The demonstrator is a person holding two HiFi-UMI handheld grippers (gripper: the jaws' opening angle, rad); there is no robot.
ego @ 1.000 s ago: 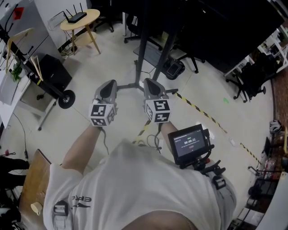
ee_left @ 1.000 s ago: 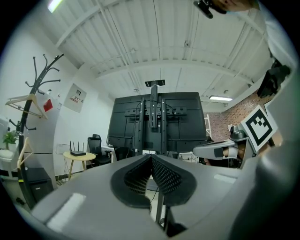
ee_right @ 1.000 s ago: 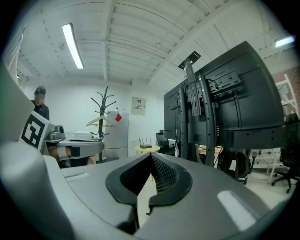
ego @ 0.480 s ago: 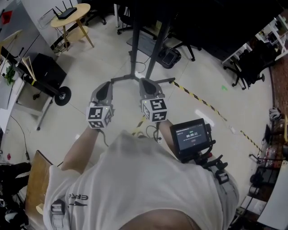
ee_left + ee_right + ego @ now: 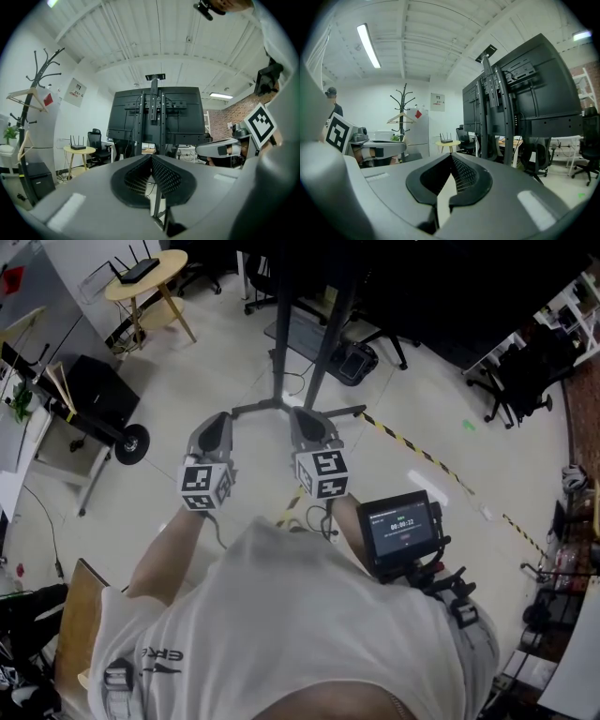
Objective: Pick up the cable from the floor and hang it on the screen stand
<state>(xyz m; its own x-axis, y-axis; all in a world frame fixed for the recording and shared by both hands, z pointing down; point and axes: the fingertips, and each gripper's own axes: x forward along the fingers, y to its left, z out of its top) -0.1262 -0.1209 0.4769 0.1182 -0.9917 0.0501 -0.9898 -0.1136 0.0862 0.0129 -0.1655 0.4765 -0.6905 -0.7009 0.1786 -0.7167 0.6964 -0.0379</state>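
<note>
The black screen stand [image 5: 319, 334] rises ahead of me, and its base legs [image 5: 272, 406] spread on the pale floor. From the left gripper view the stand [image 5: 157, 117] is seen from behind with the dark screen on it. A thin dark cable [image 5: 314, 519] lies coiled on the floor just below my hands, partly hidden by my body. My left gripper [image 5: 221, 418] [image 5: 151, 157] and right gripper [image 5: 302, 414] [image 5: 451, 156] hang side by side above the floor near the stand's base. Both are shut and hold nothing.
Yellow-black tape [image 5: 422, 460] runs across the floor to the right. A round wooden table with a router [image 5: 145, 277] stands far left, beside a black wheeled case [image 5: 103, 390]. Office chairs [image 5: 525, 390] stand at the right. A coat rack [image 5: 404, 110] rises by the far wall.
The head view has shifted a little, so the stand and the table sit slightly further left. Both grippers stay shut and side by side, in much the same place.
</note>
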